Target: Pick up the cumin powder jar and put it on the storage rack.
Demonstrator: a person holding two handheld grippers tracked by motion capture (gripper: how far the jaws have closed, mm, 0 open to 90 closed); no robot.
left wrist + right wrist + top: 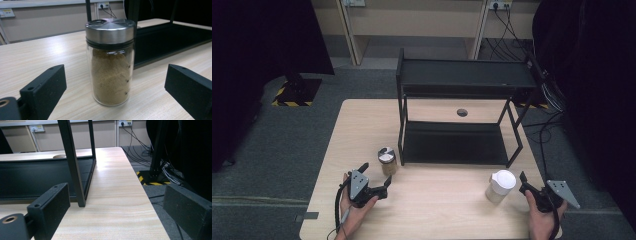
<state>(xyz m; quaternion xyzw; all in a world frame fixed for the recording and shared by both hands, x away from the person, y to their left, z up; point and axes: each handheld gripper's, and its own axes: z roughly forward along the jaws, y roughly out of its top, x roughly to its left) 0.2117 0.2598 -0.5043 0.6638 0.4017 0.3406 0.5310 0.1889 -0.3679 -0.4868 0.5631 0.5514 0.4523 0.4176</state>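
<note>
**On a pale wood table, two spread grippers flank a black rack**

Across the middle of the light-grained wooden table (447, 200) stands a black two-tier metal rack (462, 75), its lower tray resting flat on the tabletop and its upper shelf raised on thin posts. A round cable hole (462, 112) sits in the tabletop behind the rack. Grey carpet (292, 140) surrounds the table, and a yellow-and-black striped base (292, 95) lies on it off to the left. Behind, a beige wall unit carries power sockets (499, 5), with dark cables hanging down at the right.

The left gripper (375, 181) lies low near the table's front left, held in the person's left hand (354, 210). Its jaws are spread wide and pinch nothing. Just beyond them stands the spice jar (110, 62), upright, of clear glass with a brushed steel lid and filled most of the way with brown powder. It stands on bare wood just beside the rack's front left leg, in line with the gap between the jaws and apart from both.

The right gripper (526, 184) rests at the table's front right edge, its jaws also wide apart and empty. A white-lidded container (500, 186) stands upright just to its left. The right gripper view looks past the rack's front right leg (75, 170) along the tabletop toward the wall.
</note>
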